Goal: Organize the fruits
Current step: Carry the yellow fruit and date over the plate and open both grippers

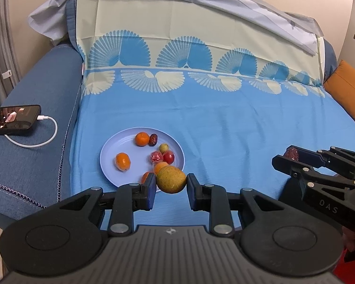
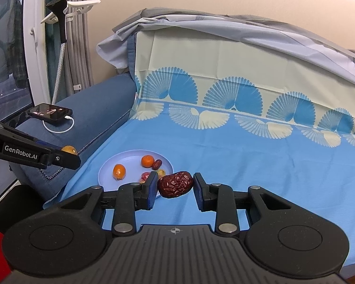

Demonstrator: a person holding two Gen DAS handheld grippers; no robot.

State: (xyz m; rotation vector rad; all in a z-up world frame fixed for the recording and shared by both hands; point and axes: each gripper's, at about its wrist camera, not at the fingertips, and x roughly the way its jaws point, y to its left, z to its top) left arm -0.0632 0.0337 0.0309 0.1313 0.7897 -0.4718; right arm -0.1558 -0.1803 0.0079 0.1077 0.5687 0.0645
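Observation:
My left gripper (image 1: 170,185) is shut on a round yellow-green fruit (image 1: 171,179) and holds it above the near rim of a pale blue plate (image 1: 108,156). The plate holds several fruits: two oranges (image 1: 142,138), a dark red date (image 1: 153,139), small red and yellow fruits (image 1: 168,156). My right gripper (image 2: 175,185) is shut on a wrinkled dark red date (image 2: 175,184), to the right of the plate (image 2: 106,168). In the left wrist view the right gripper (image 1: 293,156) shows at the right with the date (image 1: 291,153). The left gripper (image 2: 68,157) shows in the right wrist view.
The plate lies on a blue patterned cloth (image 1: 224,123) over a sofa. A phone (image 1: 11,119) with a white cable lies on the blue armrest at the left. An orange cushion (image 1: 348,90) sits at the far right. A garment steamer (image 2: 59,47) stands by the window.

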